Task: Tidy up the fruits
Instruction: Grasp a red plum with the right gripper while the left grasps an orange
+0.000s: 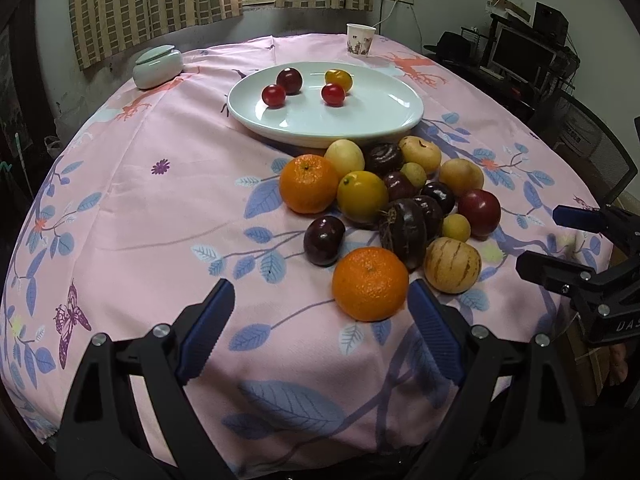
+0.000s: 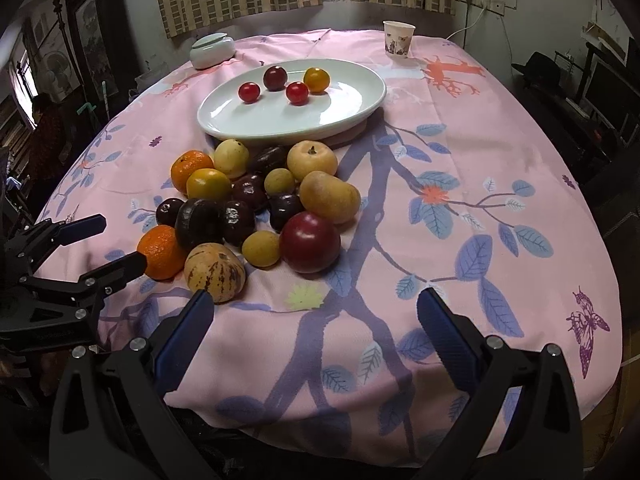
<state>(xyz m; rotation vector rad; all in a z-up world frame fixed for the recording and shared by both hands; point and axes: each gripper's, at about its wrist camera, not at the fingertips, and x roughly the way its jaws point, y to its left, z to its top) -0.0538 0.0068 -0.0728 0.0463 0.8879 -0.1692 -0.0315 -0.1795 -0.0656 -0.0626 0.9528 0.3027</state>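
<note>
A heap of fruit lies mid-table on the pink cloth: two oranges, a striped melon (image 1: 452,266) (image 2: 215,267), a red apple (image 2: 309,242), dark plums and yellow fruits. Behind it a white plate (image 1: 320,136) (image 2: 280,132) carries several small red, dark and yellow fruits. My left gripper (image 1: 320,320) (image 2: 124,240) is open and holds nothing; the near orange (image 1: 370,284) (image 2: 160,252) sits just ahead of its right fingertip. My right gripper (image 2: 316,312) (image 1: 538,238) is open over bare cloth, with the striped melon just past its left finger.
A paper cup (image 1: 361,40) (image 2: 398,38) and a lidded ceramic jar (image 1: 157,63) (image 2: 211,51) stand at the far edge of the table. A mesh chair (image 1: 592,152) and a desk with a monitor (image 1: 520,56) stand to the right.
</note>
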